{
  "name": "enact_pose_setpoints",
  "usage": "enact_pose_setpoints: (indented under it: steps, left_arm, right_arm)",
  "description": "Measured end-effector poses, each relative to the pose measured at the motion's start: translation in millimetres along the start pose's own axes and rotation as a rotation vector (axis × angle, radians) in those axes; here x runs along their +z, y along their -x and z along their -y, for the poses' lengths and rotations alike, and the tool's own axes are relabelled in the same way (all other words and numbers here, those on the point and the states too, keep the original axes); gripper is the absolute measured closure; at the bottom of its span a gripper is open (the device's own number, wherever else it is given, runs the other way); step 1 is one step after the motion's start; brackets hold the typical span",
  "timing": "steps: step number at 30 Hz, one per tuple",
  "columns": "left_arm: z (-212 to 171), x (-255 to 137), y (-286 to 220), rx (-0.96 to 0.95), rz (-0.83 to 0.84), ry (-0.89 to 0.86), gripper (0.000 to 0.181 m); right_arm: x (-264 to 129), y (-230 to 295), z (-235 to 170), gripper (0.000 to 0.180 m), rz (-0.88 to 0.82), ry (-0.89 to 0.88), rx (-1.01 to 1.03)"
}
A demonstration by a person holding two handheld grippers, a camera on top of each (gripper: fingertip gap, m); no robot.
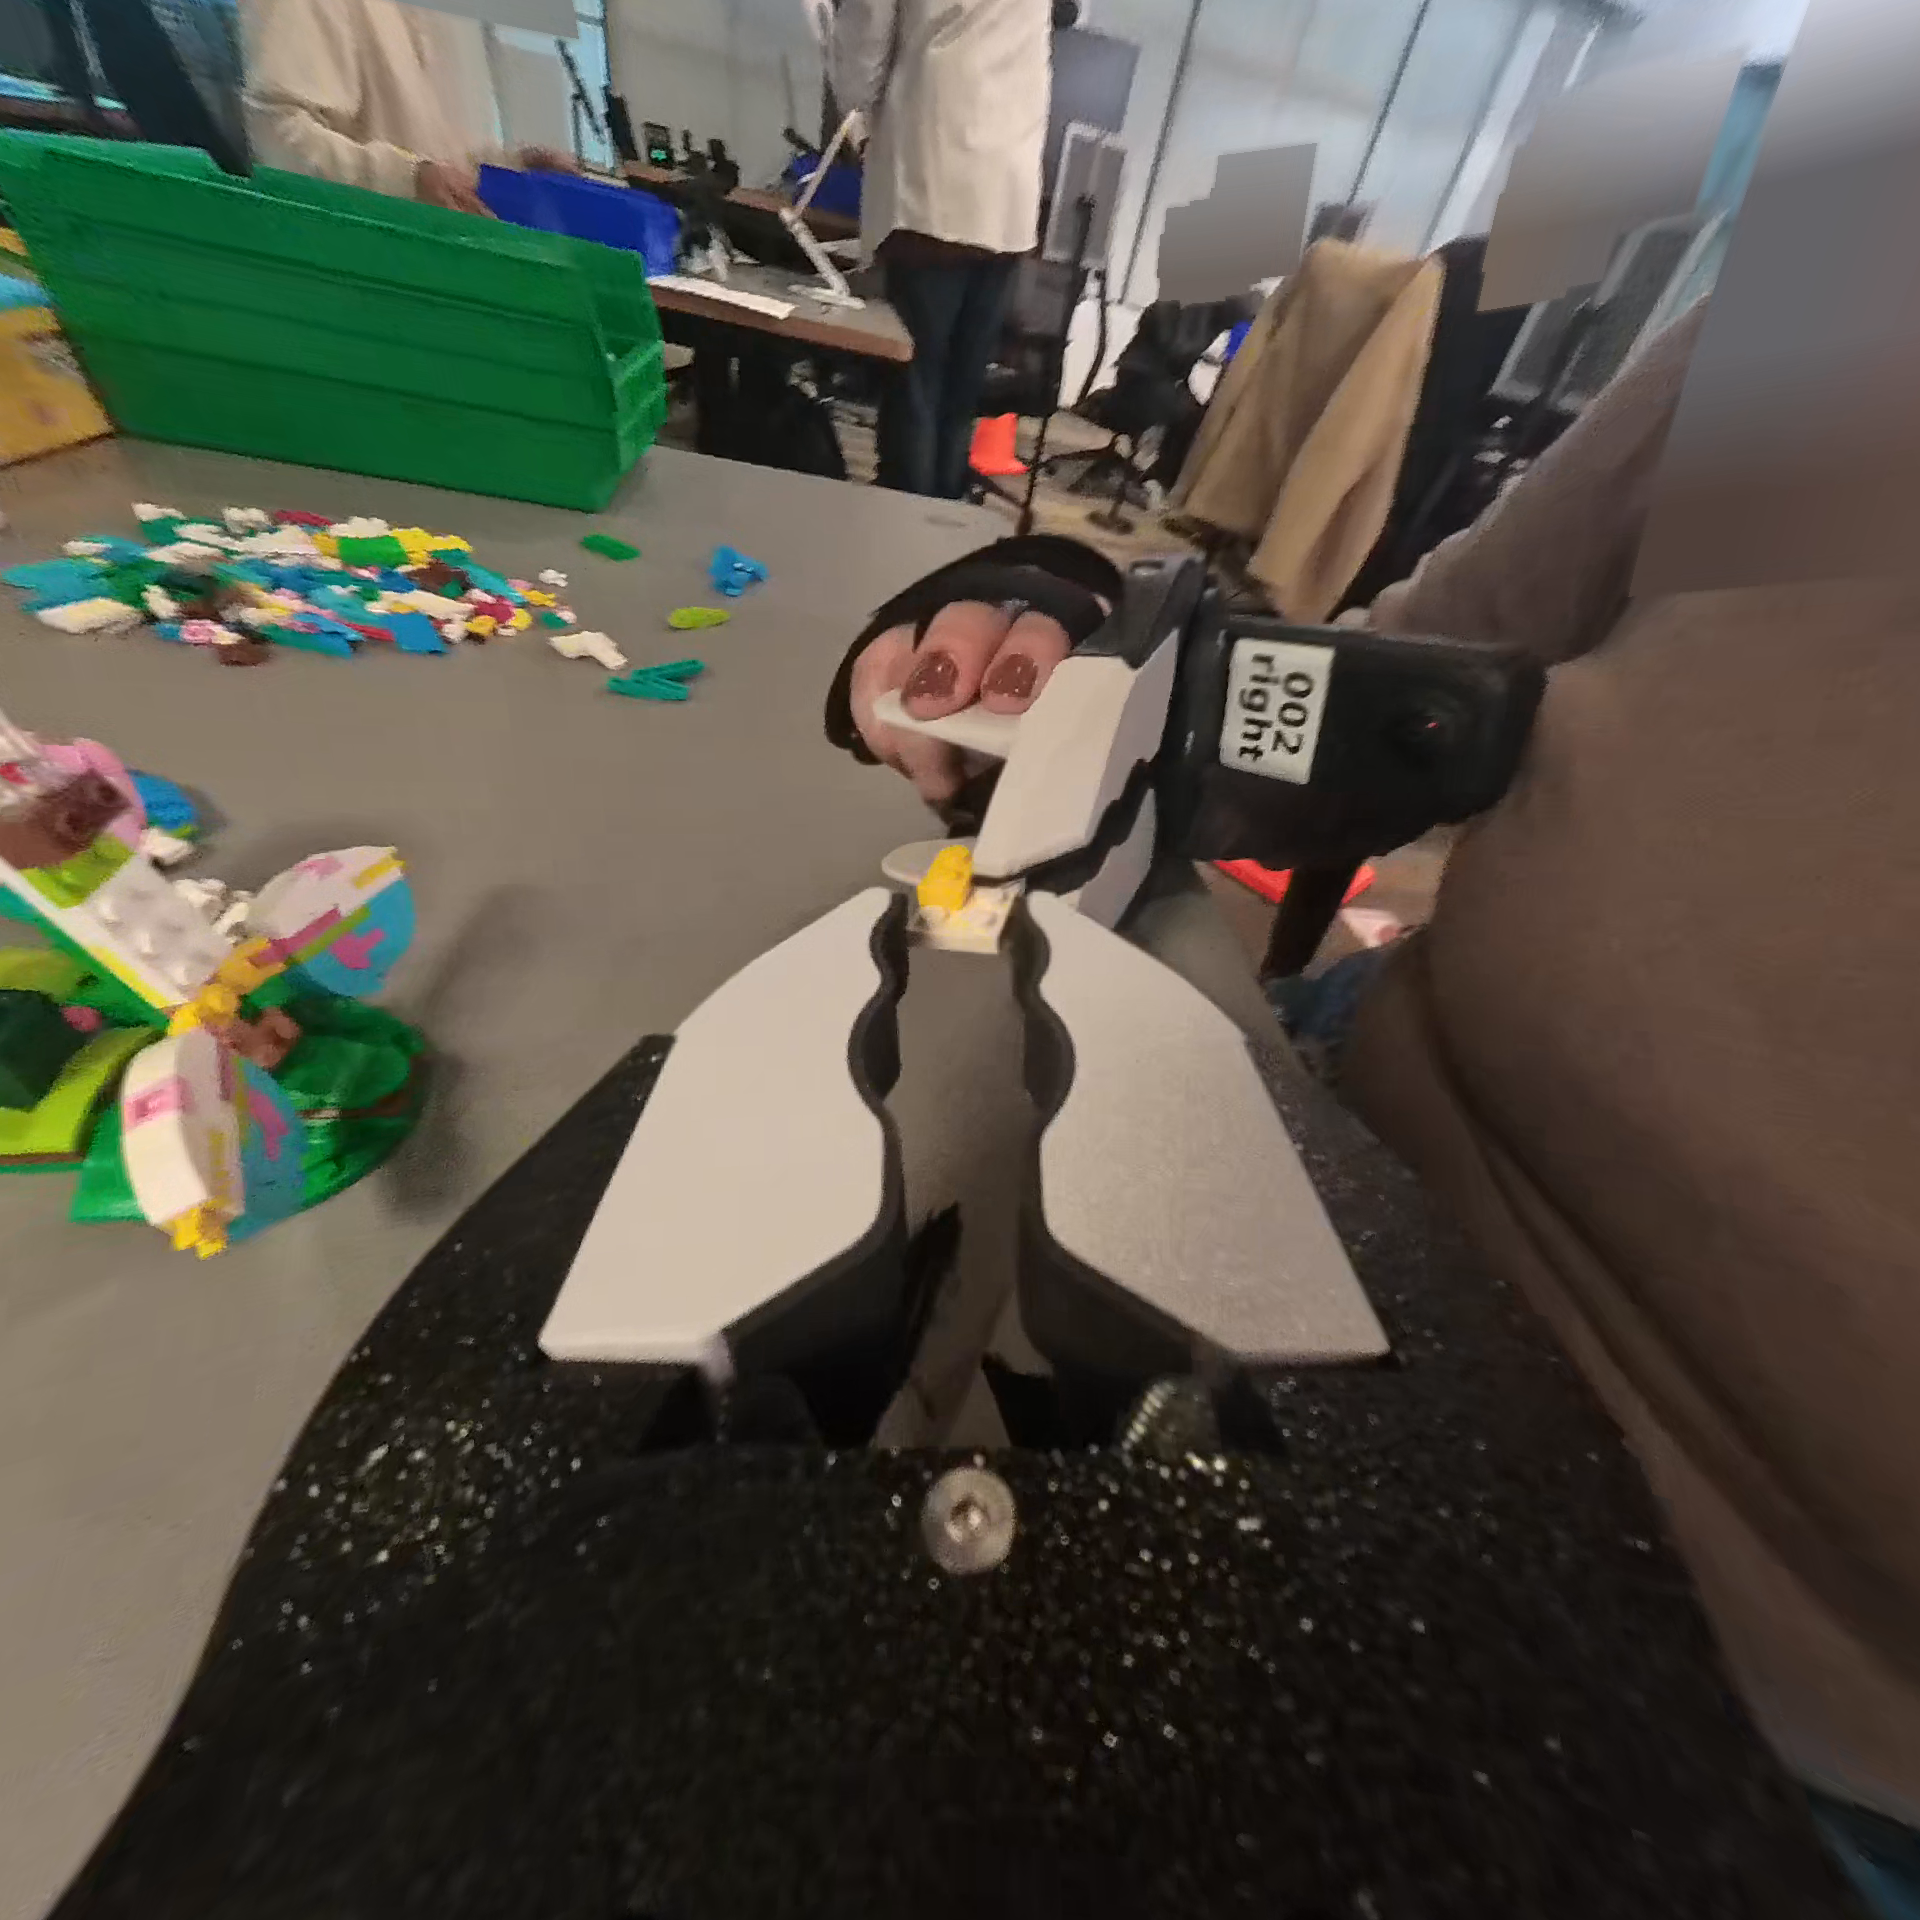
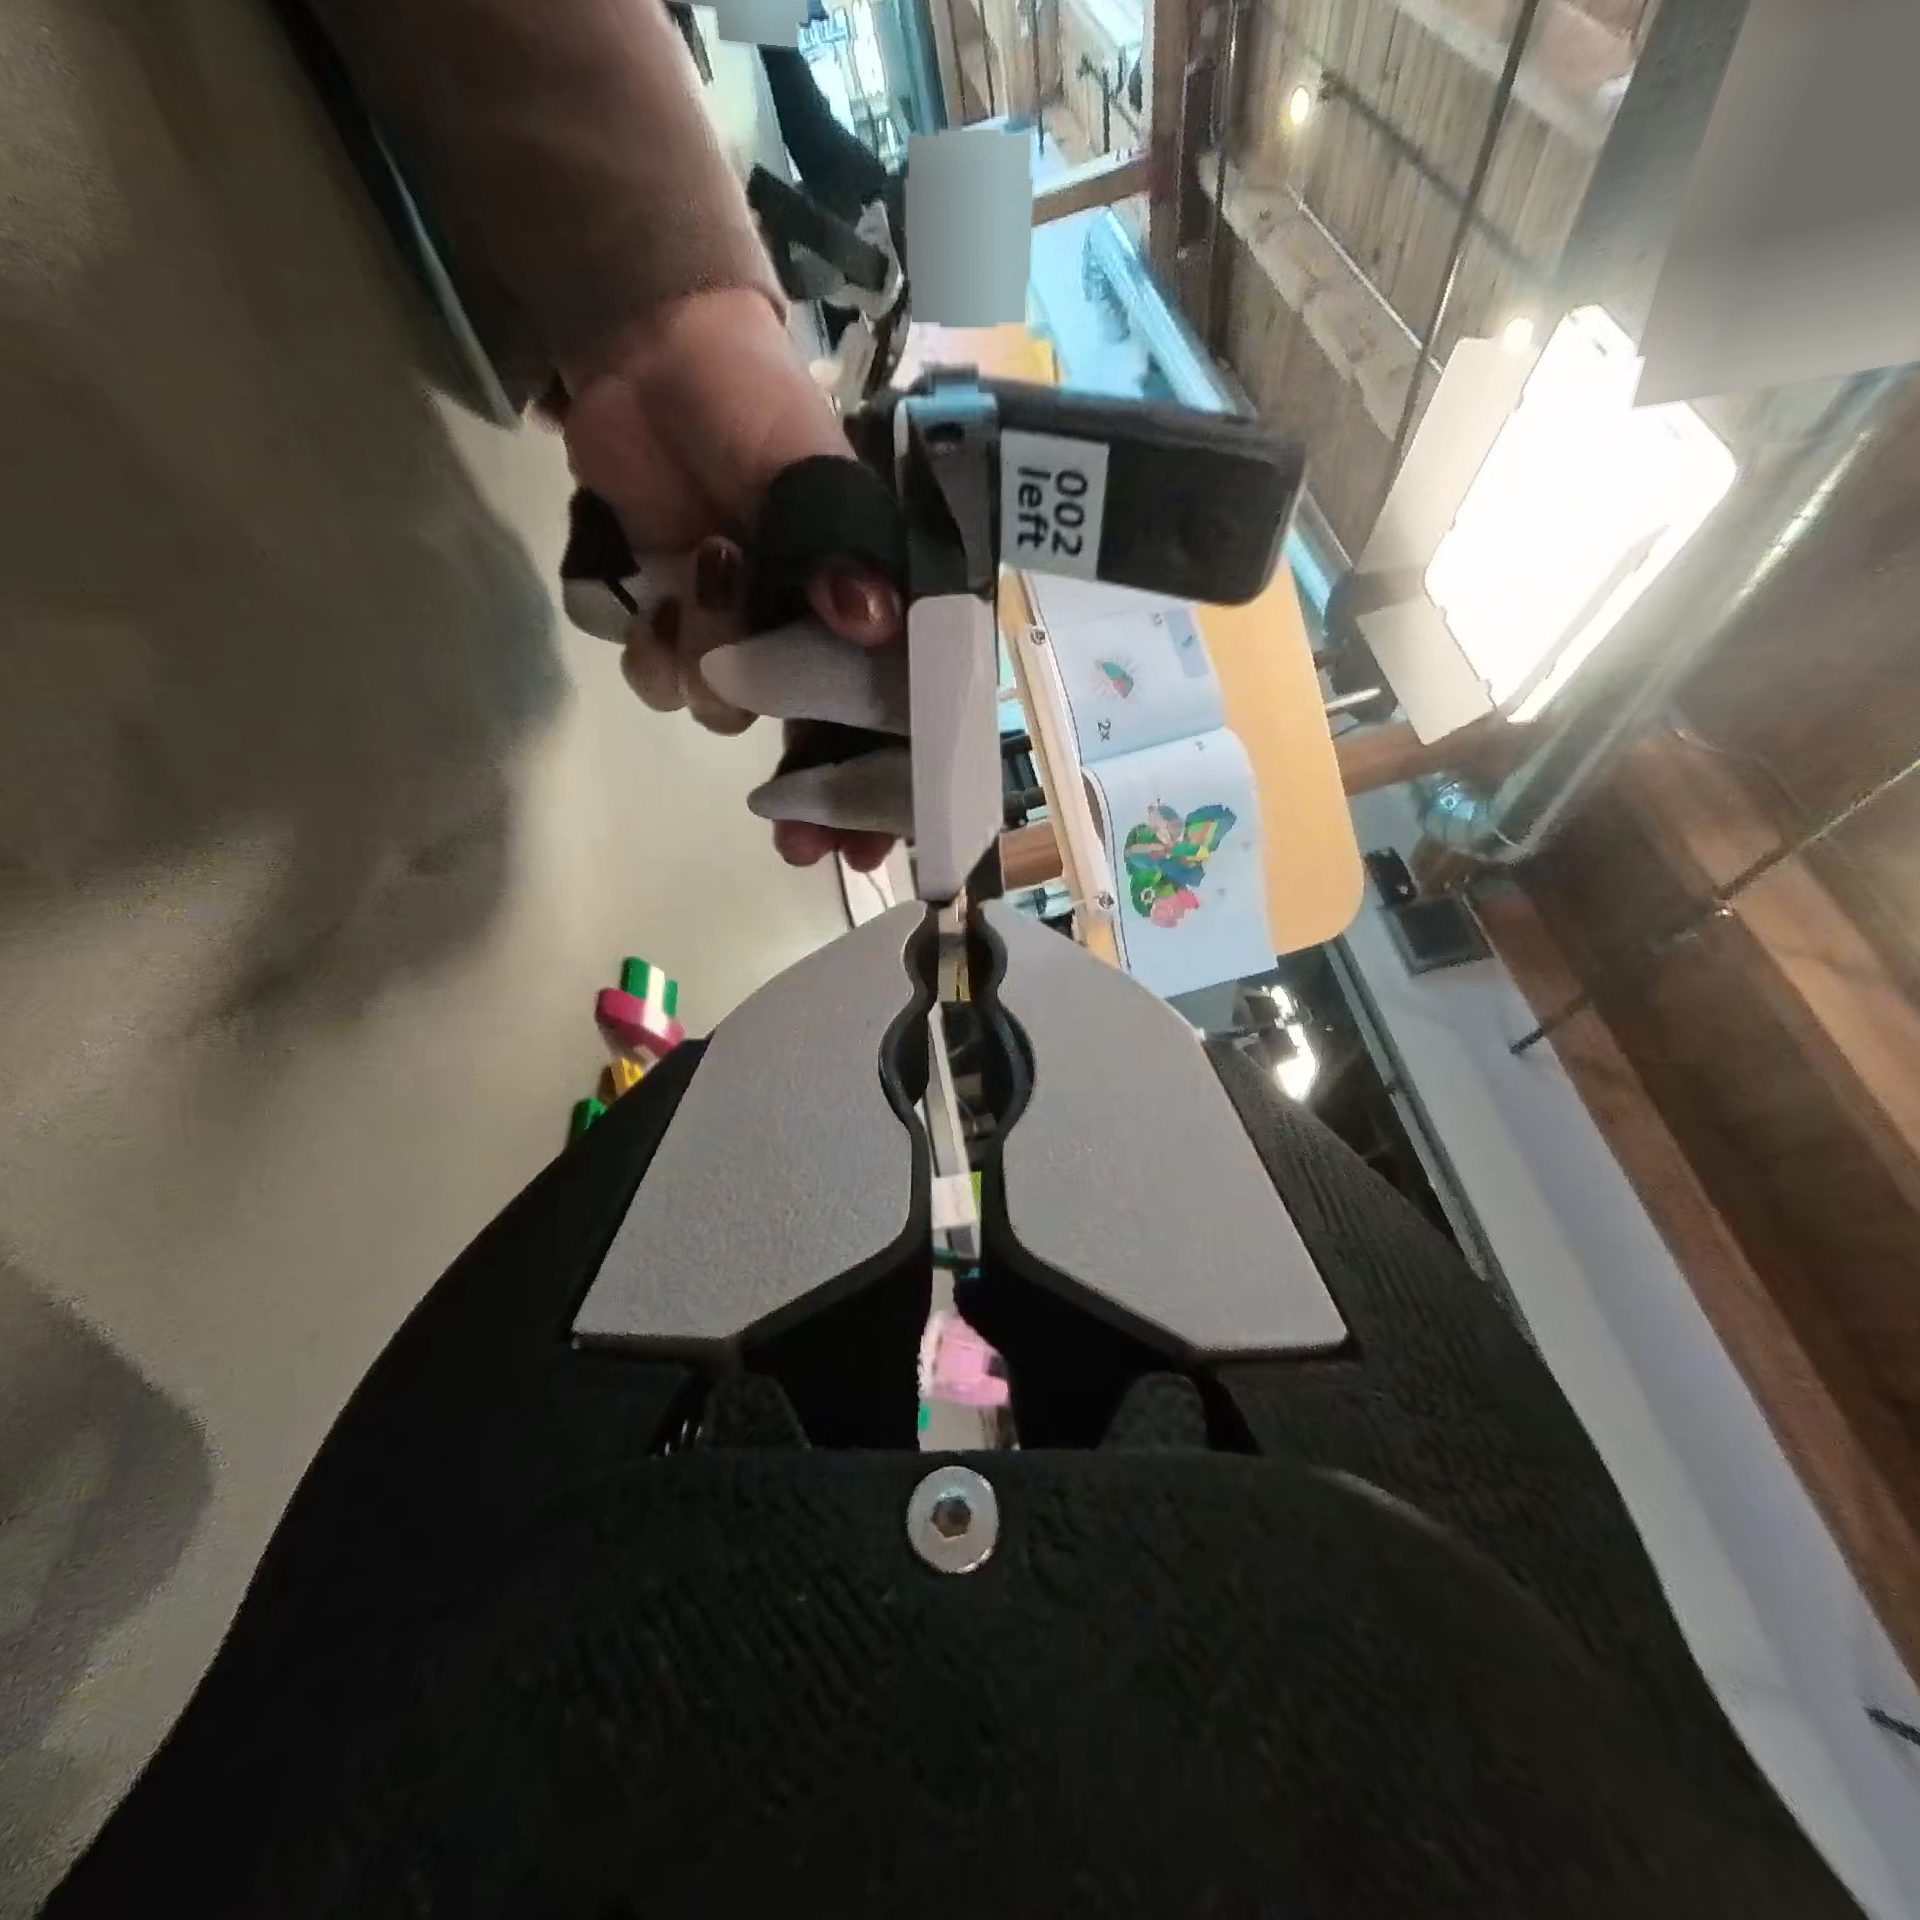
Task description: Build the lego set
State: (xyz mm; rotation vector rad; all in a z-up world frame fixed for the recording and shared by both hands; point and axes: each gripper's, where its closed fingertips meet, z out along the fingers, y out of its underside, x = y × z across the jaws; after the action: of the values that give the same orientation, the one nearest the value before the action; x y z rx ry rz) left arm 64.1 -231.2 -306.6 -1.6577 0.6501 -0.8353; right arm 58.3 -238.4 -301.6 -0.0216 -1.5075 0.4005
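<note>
In the left wrist view, my left gripper is shut on a small white plate, held above the grey table. My right gripper comes in from the right, and its tips hold a small yellow piece down against the top of the white plate. In the right wrist view, my right gripper is almost fully shut, with a thin pale and yellow piece between its tips. The left gripper meets it tip to tip from above. A partly built colourful model sits at the left.
A pile of loose bricks lies at the far left of the table, with a few strays nearer. Stacked green bins stand behind it. An open instruction booklet is propped up beyond the grippers. People stand at tables in the background. Only a small space, under 4 cm, lies between the two pairs of fingers.
</note>
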Motion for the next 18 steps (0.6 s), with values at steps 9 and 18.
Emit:
enact_pose_setpoints:
  steps: [9,18]
  left_arm:
    - [-5.0,-12.7,22.0,0.186,0.159,0.059,0.164]
    - [-25.5,-6.5,24.3,0.614,0.288,0.286,0.164]
  right_arm:
    - [0.8,6.9,-19.1,0.157,0.138,0.069,0.384]
    - [8.2,20.3,-25.2,0.160,0.387,0.086,1.081]
